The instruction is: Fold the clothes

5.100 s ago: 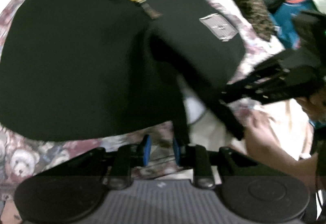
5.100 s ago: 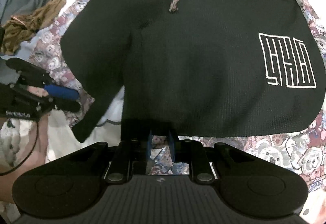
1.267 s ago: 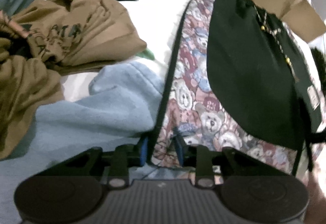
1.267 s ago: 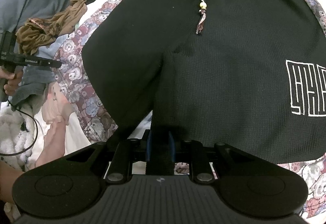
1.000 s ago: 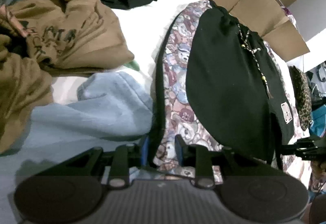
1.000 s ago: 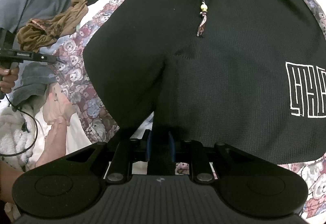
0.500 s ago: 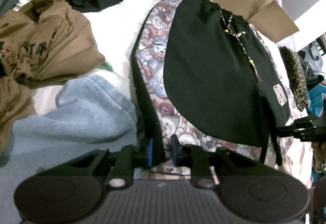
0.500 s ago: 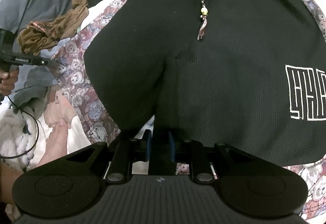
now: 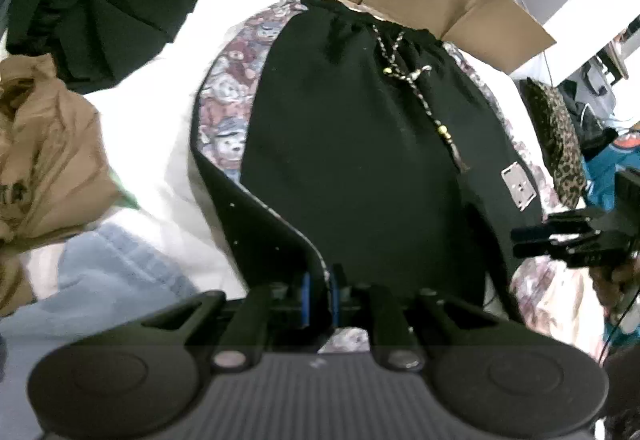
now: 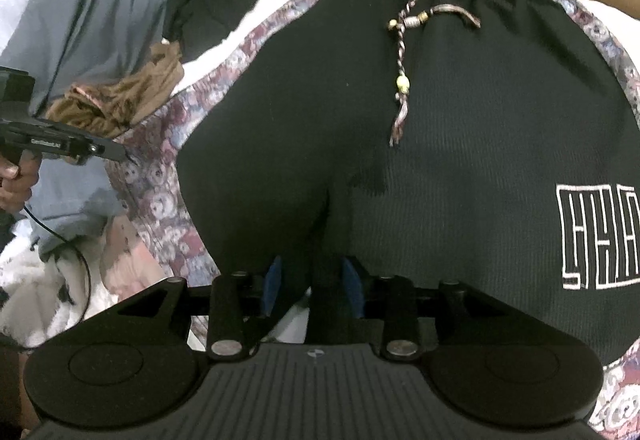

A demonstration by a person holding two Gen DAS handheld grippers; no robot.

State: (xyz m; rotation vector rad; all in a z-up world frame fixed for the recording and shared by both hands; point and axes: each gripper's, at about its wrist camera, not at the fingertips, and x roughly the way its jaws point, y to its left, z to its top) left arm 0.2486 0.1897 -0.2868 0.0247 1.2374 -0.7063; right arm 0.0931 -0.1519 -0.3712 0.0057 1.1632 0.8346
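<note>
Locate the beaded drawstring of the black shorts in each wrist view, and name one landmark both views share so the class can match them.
Left wrist view: the drawstring hangs right of centre, running down from the waistband.
Right wrist view: the drawstring hangs just right of centre, upper half.
Shared landmark: the white maze-like logo on the black shorts.

Black shorts point(image 10: 460, 143) showing white maze-like block logo point(image 10: 598, 236) on leg at right edge of right wrist view; characters stylised, partly cropped, not legible as letters. Same logo appearing as small pale patch point(image 9: 519, 185) in left wrist view, unreadable. Left gripper point(image 10: 120, 153) body carrying small white lettering, possibly brand name, too blurred to read. Tan garment point(image 9: 36, 159) bearing dark print, illegible.
</note>
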